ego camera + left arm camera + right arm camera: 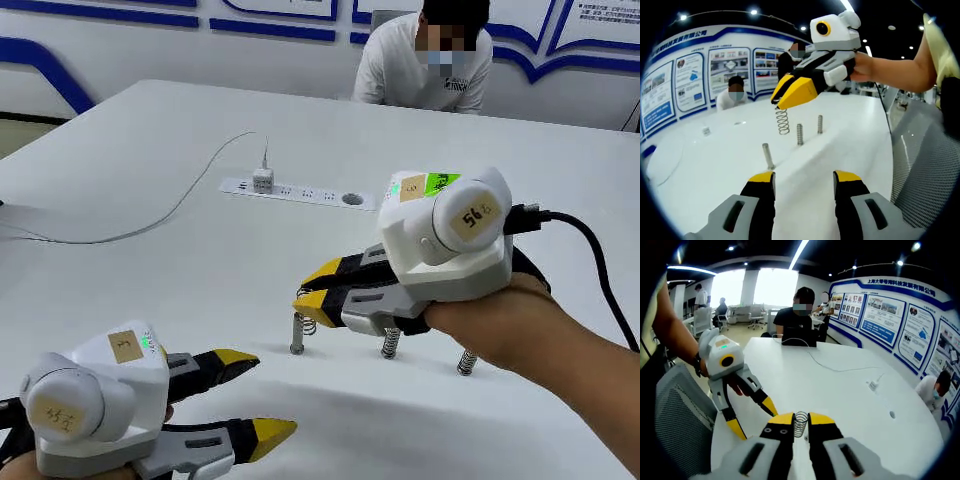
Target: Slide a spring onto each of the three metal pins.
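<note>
The white worktop (200, 260) has a smooth, semi-gloss surface with soft reflections. The right hand-held gripper (300, 296) and the left hand-held gripper (276, 392) each have a white matt plastic housing. Their black jaws end in smooth yellow tips. The coiled wire spring (308, 323) clamped in the right unit is bright bare metal. The upright cylindrical pin (297, 335) is dull grey metal. The black cable (598, 270) has a smooth sheath. The flat white power strip (300, 192) is smooth plastic.

Bright ceiling strips (800, 252) cast soft shadows on the white table (150, 290); gripper views warp at edges.
</note>
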